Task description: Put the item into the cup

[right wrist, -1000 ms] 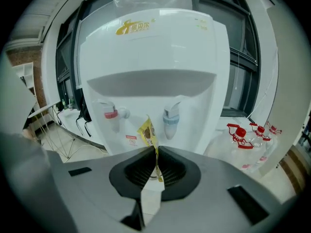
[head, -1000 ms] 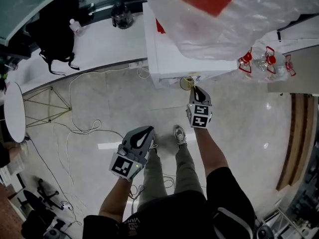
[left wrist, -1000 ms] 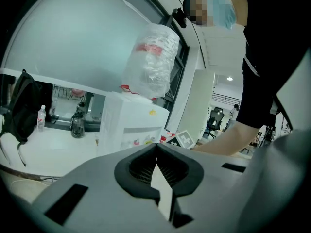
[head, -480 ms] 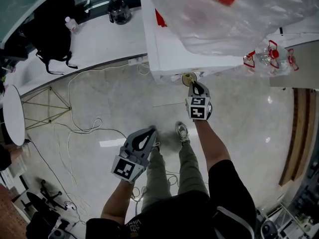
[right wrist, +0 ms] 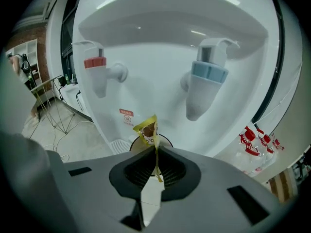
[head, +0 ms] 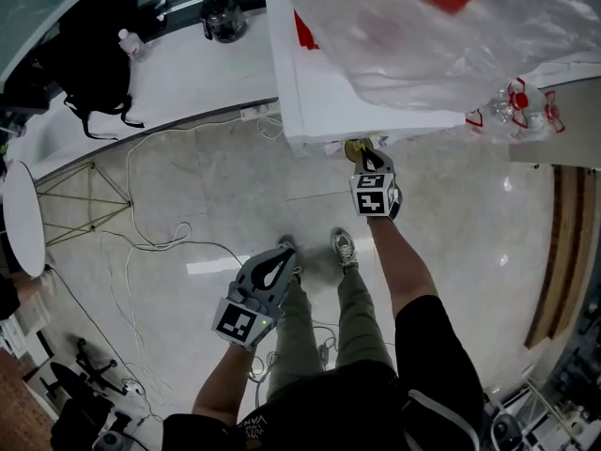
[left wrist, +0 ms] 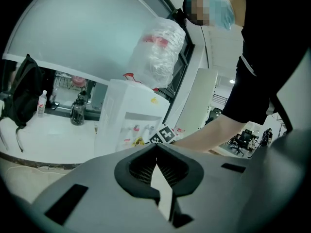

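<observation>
- A person stands on a pale tiled floor (head: 188,214) facing a white water dispenser (head: 319,92), with a two-jaw gripper in each hand.
- The right gripper (head: 368,158) reaches to the dispenser's front edge. Its jaws are pinched on a small yellow sachet (right wrist: 147,129), whose printed top sticks out past the tips.
- In the right gripper view, the sachet sits in front of the mouth of a dark-rimmed cup (right wrist: 135,144). The cup stands on the dispenser's ledge, below and between the red tap (right wrist: 95,62) and the blue tap (right wrist: 209,72). Whether the sachet touches the cup cannot be told.
- From the head view, the cup (head: 355,148) shows as a small round rim just beyond the right gripper, tight against the dispenser's front.
- The left gripper (head: 285,250) hangs low over the floor beside the person's legs, well apart from the dispenser. Its jaws are pressed together at the tips with nothing between them.
- A crumpled clear plastic bag (head: 441,36) covers the dispenser's top.
- Empty bottles with red labels (head: 516,106) lie on the floor at the dispenser's right side.
- A black backpack (head: 94,54) rests at the left end of a curved white counter (head: 188,73).
</observation>
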`<action>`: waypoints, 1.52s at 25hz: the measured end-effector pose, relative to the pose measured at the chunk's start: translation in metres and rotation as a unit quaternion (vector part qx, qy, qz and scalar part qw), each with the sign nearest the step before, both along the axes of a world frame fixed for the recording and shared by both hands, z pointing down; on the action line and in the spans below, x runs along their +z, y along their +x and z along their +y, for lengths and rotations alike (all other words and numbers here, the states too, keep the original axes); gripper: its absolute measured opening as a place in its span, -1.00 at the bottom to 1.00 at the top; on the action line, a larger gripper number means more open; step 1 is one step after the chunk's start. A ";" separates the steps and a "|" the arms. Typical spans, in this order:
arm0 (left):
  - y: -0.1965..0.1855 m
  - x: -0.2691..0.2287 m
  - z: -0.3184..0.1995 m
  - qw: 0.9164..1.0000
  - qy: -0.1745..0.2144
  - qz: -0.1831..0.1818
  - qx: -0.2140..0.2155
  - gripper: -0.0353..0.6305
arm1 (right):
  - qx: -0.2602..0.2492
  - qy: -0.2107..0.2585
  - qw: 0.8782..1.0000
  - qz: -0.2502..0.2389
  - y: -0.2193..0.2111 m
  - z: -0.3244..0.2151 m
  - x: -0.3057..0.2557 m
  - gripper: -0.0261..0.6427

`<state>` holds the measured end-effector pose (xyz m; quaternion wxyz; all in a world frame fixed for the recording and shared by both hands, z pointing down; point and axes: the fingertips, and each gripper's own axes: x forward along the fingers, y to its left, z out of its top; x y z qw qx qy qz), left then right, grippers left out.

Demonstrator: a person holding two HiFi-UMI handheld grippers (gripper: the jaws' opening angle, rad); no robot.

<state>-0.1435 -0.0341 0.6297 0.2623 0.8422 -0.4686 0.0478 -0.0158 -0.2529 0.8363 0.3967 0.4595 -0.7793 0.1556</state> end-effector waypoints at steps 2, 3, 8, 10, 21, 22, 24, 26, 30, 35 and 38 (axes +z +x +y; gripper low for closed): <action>-0.001 0.001 -0.001 1.000 -0.002 0.000 -0.002 -0.83 | -0.007 -0.008 1.000 0.004 -0.001 -0.001 0.004 -0.77; -0.002 0.002 -0.001 1.000 -0.003 -0.001 -0.002 -0.83 | -0.012 -0.012 1.000 0.006 -0.002 -0.002 0.006 -0.77; -0.003 0.006 -0.004 1.000 -0.003 0.001 -0.005 -0.83 | -0.042 -0.023 0.998 0.027 -0.007 -0.006 0.014 -0.77; -0.003 0.008 -0.005 1.000 -0.004 0.001 -0.005 -0.83 | -0.051 -0.030 0.998 0.036 -0.010 -0.008 0.019 -0.77; -0.005 0.016 -0.011 1.000 -0.006 0.003 -0.010 -0.83 | -0.053 -0.069 0.995 0.047 -0.010 -0.014 0.040 -0.77; -0.006 0.016 -0.011 1.000 -0.005 0.003 -0.012 -0.83 | -0.053 -0.071 0.995 0.047 -0.010 -0.014 0.040 -0.77; -0.008 0.015 -0.012 1.000 -0.004 0.003 -0.014 -0.84 | -0.050 -0.075 0.995 0.042 -0.011 -0.014 0.040 -0.77; -0.007 0.015 -0.013 1.000 -0.004 0.002 -0.014 -0.83 | -0.042 -0.076 0.996 0.033 -0.012 -0.013 0.039 -0.76; -0.003 0.010 -0.014 1.000 0.001 0.002 -0.007 -0.84 | -0.022 -0.060 0.998 0.011 -0.010 -0.014 0.027 -0.76; 0.003 0.005 -0.016 1.000 0.004 0.001 0.000 -0.83 | -0.017 -0.035 0.999 -0.009 -0.009 -0.012 0.010 -0.76; 0.008 0.002 -0.017 1.000 0.009 0.002 0.004 -0.83 | -0.026 -0.009 0.999 -0.021 -0.011 -0.012 0.001 -0.76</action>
